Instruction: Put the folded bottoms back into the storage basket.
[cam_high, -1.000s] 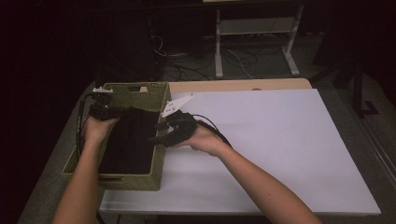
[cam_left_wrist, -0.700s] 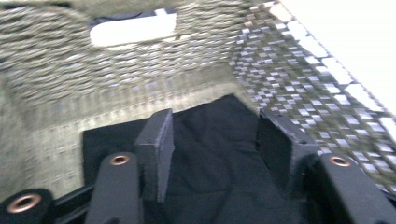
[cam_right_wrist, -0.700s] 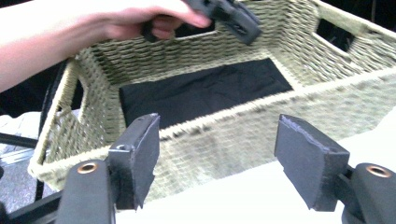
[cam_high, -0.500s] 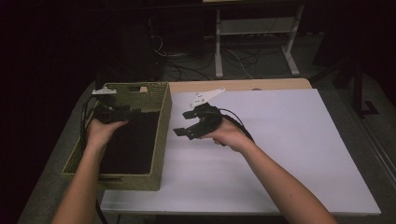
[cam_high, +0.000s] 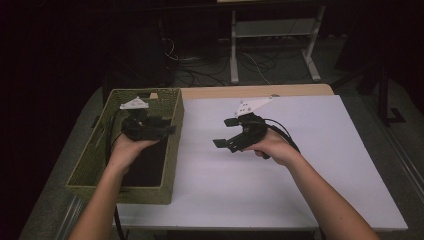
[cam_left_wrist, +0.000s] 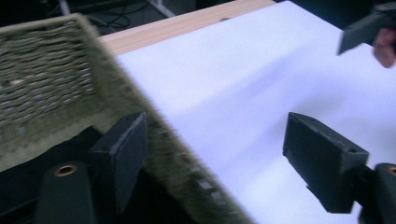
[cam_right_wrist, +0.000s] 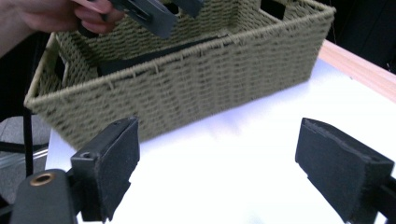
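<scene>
A woven olive basket (cam_high: 172, 150) stands at the table's left, with something flat and black (cam_high: 145, 167) lying in it. My left gripper (cam_high: 167, 128) hovers over the basket's right side, open. In the left gripper view (cam_left_wrist: 215, 126) its jaws straddle the basket wall (cam_left_wrist: 46, 79), one inside and one over the white sheet. My right gripper (cam_high: 224, 132) is held open and empty above the white sheet, to the right of the basket. In the right gripper view (cam_right_wrist: 219, 130) it faces the basket's side (cam_right_wrist: 196, 88), apart from it.
A white sheet (cam_high: 300, 190) covers most of the table, with a strip of bare wood (cam_high: 250, 91) at the far edge. Behind the table are a metal frame (cam_high: 235, 45) and cables on a dark floor.
My right gripper has drawn away from the basket's wall to the right, out over the white sheet. My left gripper has shifted right, up to the basket's right wall.
</scene>
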